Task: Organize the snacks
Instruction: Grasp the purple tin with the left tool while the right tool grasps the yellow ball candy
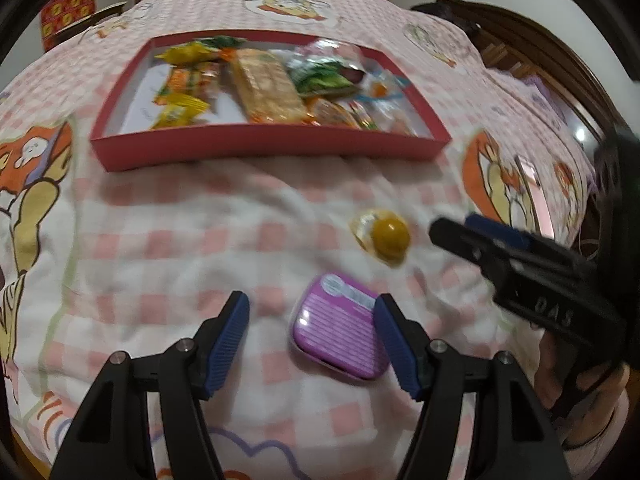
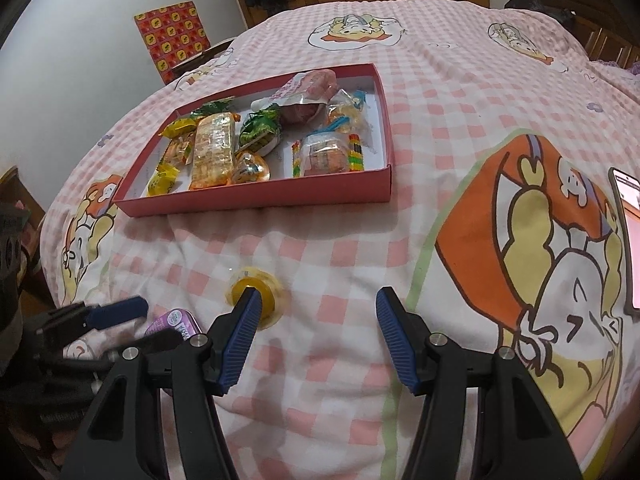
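A red shallow box [image 1: 272, 148] [image 2: 256, 196] sits on the bed with several wrapped snacks inside. A purple tin [image 1: 340, 328] [image 2: 172, 322] lies on the checked bedcover, close to the right finger of my open left gripper [image 1: 312, 340], partly between the fingers. A yellow jelly cup [image 1: 386, 236] [image 2: 256, 292] lies beyond it. My right gripper [image 2: 316, 336] is open and empty, with its left fingertip in front of the jelly cup. The right gripper also shows in the left wrist view [image 1: 480, 236], just right of the cup. The left gripper shows in the right wrist view [image 2: 116, 320] by the tin.
The pink checked bedcover [image 2: 440, 100] with cartoon prints covers the bed. A phone [image 2: 630, 232] lies at the right edge. A wooden headboard [image 1: 560, 52] stands at the right, and a red patterned box [image 2: 172, 40] at the far left wall.
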`<move>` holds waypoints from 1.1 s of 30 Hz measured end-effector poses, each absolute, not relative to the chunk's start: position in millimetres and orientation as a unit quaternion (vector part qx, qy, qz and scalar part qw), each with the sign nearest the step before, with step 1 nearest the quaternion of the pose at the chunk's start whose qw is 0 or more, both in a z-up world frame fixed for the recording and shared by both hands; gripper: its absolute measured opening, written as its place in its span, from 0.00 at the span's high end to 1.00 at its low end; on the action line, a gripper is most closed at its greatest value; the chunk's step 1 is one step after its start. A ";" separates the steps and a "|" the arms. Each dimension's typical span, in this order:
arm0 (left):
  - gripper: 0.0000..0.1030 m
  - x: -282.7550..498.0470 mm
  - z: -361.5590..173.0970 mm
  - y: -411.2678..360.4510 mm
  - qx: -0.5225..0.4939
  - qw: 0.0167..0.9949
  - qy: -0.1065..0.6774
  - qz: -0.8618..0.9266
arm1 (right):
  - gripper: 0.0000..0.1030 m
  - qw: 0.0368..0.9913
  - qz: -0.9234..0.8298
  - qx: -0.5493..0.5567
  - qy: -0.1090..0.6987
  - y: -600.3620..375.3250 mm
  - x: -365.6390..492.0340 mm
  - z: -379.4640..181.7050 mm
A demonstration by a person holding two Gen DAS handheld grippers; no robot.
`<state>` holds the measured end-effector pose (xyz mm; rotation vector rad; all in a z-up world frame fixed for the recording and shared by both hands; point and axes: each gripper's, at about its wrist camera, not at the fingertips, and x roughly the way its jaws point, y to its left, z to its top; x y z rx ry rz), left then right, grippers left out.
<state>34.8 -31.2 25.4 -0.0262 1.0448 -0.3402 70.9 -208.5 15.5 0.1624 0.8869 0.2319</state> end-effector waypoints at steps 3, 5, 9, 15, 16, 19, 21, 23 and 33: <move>0.33 28.3 22.5 -42.2 0.005 0.849 0.497 -0.177 | 0.41 0.892 0.113 0.082 0.429 -209.0 71.0 15.6; 0.33 24.5 20.2 -48.4 0.020 0.848 0.497 -0.184 | 0.41 0.892 0.114 0.084 0.429 -209.3 70.7 15.5; 0.33 18.7 11.9 -60.7 0.066 0.852 0.488 -0.178 | 0.41 0.891 0.117 0.085 0.431 -209.4 69.9 14.2; 0.35 17.5 12.4 -60.8 0.072 0.860 0.472 -0.182 | 0.41 0.888 0.124 0.086 0.435 -205.6 70.2 12.0; 0.35 17.8 12.8 -59.1 0.070 0.860 0.471 -0.183 | 0.41 0.887 0.126 0.086 0.435 -204.7 70.6 11.8; 0.35 20.3 16.0 -54.1 0.067 0.865 0.465 -0.176 | 0.41 0.886 0.133 0.087 0.436 -200.8 70.5 11.2; 0.35 22.2 19.7 -47.0 0.066 0.872 0.457 -0.163 | 0.41 0.883 0.139 0.090 0.438 -197.9 70.4 11.0; 0.35 25.2 22.0 -40.8 0.062 0.877 0.452 -0.150 | 0.41 0.880 0.146 0.092 0.442 -195.0 70.4 10.2; 0.35 41.2 23.2 3.5 0.022 0.885 0.453 -0.102 | 0.49 0.877 0.165 0.068 0.446 -167.3 77.1 4.5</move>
